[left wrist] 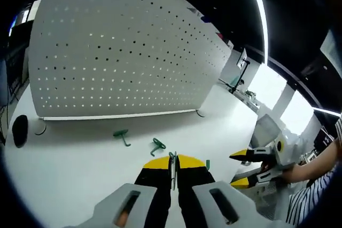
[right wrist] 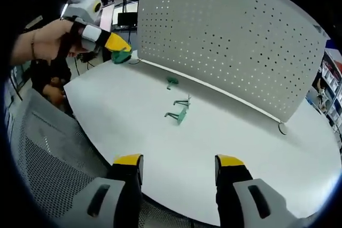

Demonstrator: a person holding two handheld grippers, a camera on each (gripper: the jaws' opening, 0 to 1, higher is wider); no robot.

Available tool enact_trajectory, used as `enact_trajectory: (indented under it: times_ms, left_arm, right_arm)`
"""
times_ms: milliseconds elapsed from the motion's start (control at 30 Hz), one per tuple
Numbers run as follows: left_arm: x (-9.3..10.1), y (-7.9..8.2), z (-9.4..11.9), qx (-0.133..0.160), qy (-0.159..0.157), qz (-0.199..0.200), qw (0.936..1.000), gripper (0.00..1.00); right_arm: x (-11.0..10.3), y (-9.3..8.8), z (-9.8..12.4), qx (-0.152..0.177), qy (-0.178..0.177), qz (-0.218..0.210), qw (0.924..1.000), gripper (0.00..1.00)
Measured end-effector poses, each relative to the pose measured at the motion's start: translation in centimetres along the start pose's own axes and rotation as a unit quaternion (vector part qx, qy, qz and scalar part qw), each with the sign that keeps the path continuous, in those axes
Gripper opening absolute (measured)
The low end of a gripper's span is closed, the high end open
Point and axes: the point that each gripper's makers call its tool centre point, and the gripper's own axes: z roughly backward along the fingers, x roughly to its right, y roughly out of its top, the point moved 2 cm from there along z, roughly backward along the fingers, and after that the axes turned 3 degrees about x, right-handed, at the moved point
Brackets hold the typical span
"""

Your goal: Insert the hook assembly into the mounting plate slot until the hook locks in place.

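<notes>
Holding the left tongs (left wrist: 173, 170) pressed together on a green hook (right wrist: 121, 55), we see it lifted above the bench (right wrist: 224, 132) near its left edge. Our right tongs (right wrist: 179, 165) are spread and hold nothing. Three more green hooks (right wrist: 178, 114) lie on the bench just before the upright white pegboard (right wrist: 235, 41).

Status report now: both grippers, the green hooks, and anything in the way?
Left gripper shut on green hook, lifted. Right gripper open, empty. Other hooks on table before pegboard. Nothing blocking.
</notes>
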Motion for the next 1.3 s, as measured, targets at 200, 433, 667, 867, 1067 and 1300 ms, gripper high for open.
enact_trajectory:
  times_ms: [200, 433, 667, 867, 1067, 1300]
  left_arm:
    - [0.7, -1.0, 0.0, 0.003, -0.004, 0.018, 0.9998, 0.01]
    - [1.4, -1.8, -0.2, 0.003, -0.004, 0.027, 0.9996, 0.01]
    - [2.2, -2.3, -0.6, 0.002, -0.011, 0.030, 0.9995, 0.01]
    - [3.1, -2.2, -0.6, 0.015, -0.021, 0.042, 0.9988, 0.01]
    - [3.8, -2.2, -0.5, 0.026, -0.027, 0.059, 0.9975, 0.01]
    - [3.7, -2.0, -0.1, 0.037, -0.030, 0.078, 0.9958, 0.01]
  right_arm:
    - [-1.8, 2.7, -0.2, 0.049, 0.048, -0.146, 0.9869, 0.46]
    - [-4.3, 5.9, -0.1, 0.089, 0.121, -0.244, 0.9582, 0.38]
    - [-6.0, 7.9, -0.6, 0.095, 0.151, -0.256, 0.9501, 0.31]
    - [-6.6, 8.9, -1.0, 0.099, 0.166, -0.267, 0.9443, 0.23]
    - [-6.9, 9.6, -1.5, 0.097, 0.177, -0.269, 0.9420, 0.18]
    - [-7.4, 9.9, -2.1, 0.087, 0.185, -0.252, 0.9459, 0.16]
